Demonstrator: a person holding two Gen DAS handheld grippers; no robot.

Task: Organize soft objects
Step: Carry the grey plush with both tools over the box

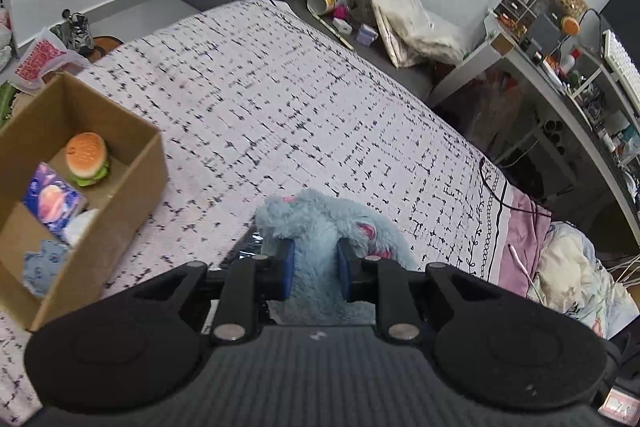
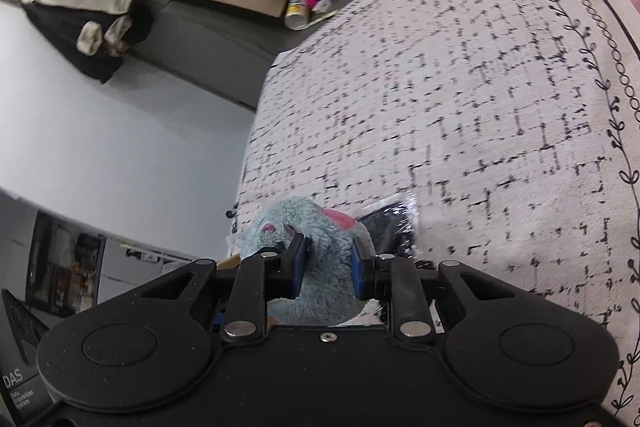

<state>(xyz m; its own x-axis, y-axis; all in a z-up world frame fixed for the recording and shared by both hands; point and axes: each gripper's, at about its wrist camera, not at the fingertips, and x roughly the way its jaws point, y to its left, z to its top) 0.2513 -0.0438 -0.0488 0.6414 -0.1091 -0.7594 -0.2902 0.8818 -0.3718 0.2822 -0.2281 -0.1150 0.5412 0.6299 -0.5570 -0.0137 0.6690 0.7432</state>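
Note:
My left gripper [image 1: 316,269] is shut on a fluffy light-blue plush toy [image 1: 320,223] with pink patches, held over the patterned bedspread [image 1: 280,87]. My right gripper [image 2: 328,273] is shut on the same blue plush toy [image 2: 320,291]; a dark item in clear wrap [image 2: 388,223] lies just beyond it. A cardboard box [image 1: 144,183] stands at the left in the left wrist view. It holds a soft burger [image 1: 87,159], a purple printed pack [image 1: 54,201] and a blue soft item [image 1: 42,265].
A cluttered desk [image 1: 560,75] with a keyboard stands at the right of the bed. Bags and small items [image 1: 384,15] lie on the floor beyond the bed's far edge. A pink sheet and crumpled bedding [image 1: 568,267] lie at the right. A grey wall [image 2: 100,127] is left of the bed.

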